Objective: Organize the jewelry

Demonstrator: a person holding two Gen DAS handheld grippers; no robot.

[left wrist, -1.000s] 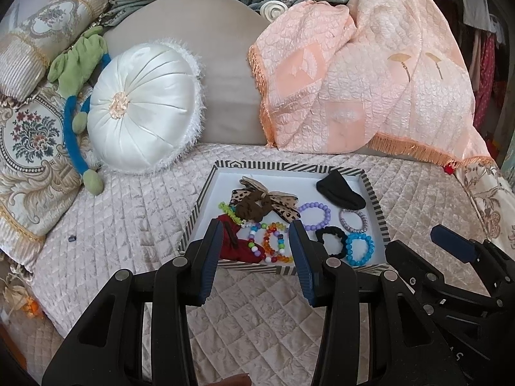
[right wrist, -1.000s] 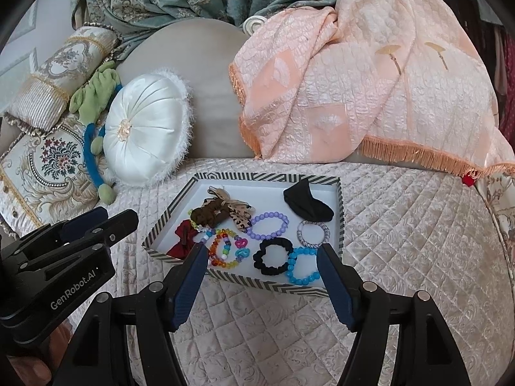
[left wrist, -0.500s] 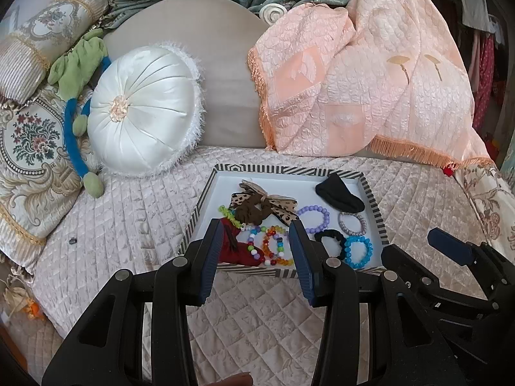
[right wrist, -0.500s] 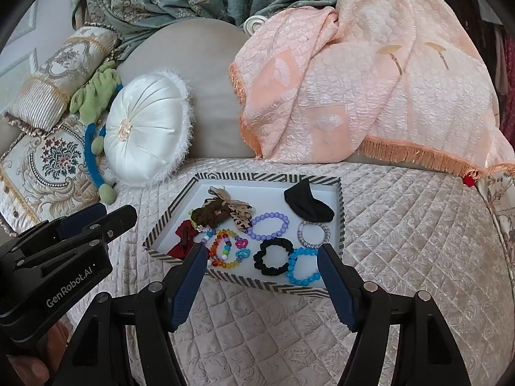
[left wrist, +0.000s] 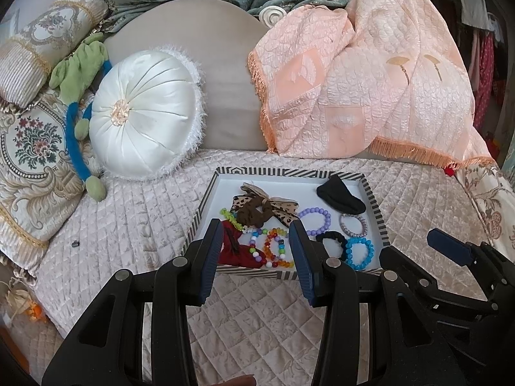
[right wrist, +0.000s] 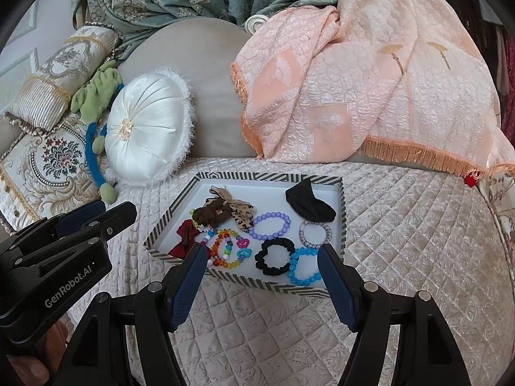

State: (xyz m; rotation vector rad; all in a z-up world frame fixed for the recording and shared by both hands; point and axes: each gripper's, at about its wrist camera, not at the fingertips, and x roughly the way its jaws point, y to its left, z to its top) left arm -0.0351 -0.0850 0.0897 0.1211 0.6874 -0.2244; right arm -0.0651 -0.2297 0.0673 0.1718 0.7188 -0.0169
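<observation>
Presently, nothing is held: the right gripper [right wrist: 262, 276] is spread wide and empty, and the left gripper [left wrist: 256, 254] stands open as well, less widely. Both are poised above the quilted bedcover [right wrist: 402, 225], just short of the near rim of the striped tray [right wrist: 267, 284]. Straight ahead of the right fingers, the black scrunchie [right wrist: 274, 256] and the blue bead bracelet [right wrist: 305, 267] are seen touching, close to that rim. The multicolored bead bracelets [left wrist: 273, 247] and the red bow [left wrist: 236, 249] are framed between the left fingers. The blue bracelet is judged nearer the right gripper; a short forward reach would be needed.
</observation>
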